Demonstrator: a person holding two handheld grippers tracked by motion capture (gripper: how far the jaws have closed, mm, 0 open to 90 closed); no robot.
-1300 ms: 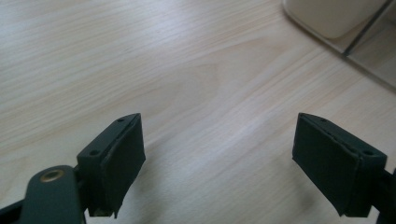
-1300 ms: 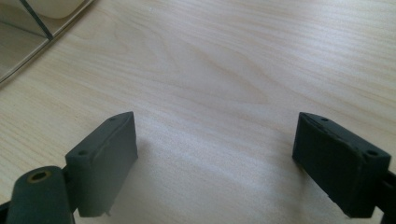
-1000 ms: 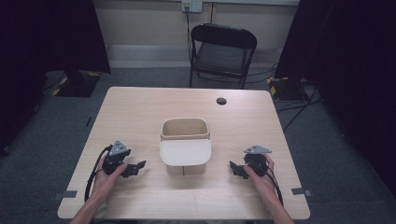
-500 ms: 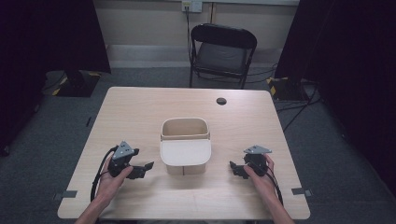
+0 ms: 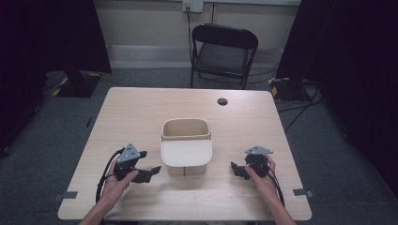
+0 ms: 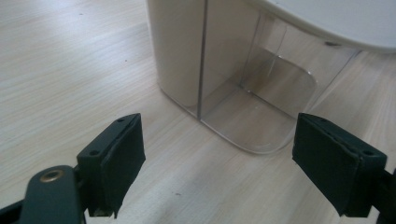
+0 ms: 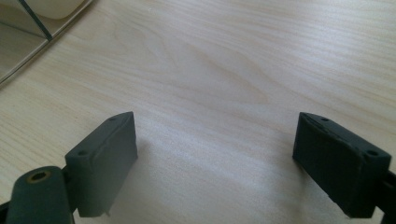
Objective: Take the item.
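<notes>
Cream plastic bin with clear base [image 5: 186, 149] on pale wooden surface [image 5: 141, 112], flanked by left gripper [image 5: 151, 172] and right gripper [image 5: 237, 169], jaws apart; approach should be level and symmetrical.

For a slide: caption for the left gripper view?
Open left gripper above the wooden table, aimed at the beige bin's clear lower front.

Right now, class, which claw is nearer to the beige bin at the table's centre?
Left. The left claw sits just beside the bin, almost at its base; the right claw rests farther off on the bin's other side.
</notes>
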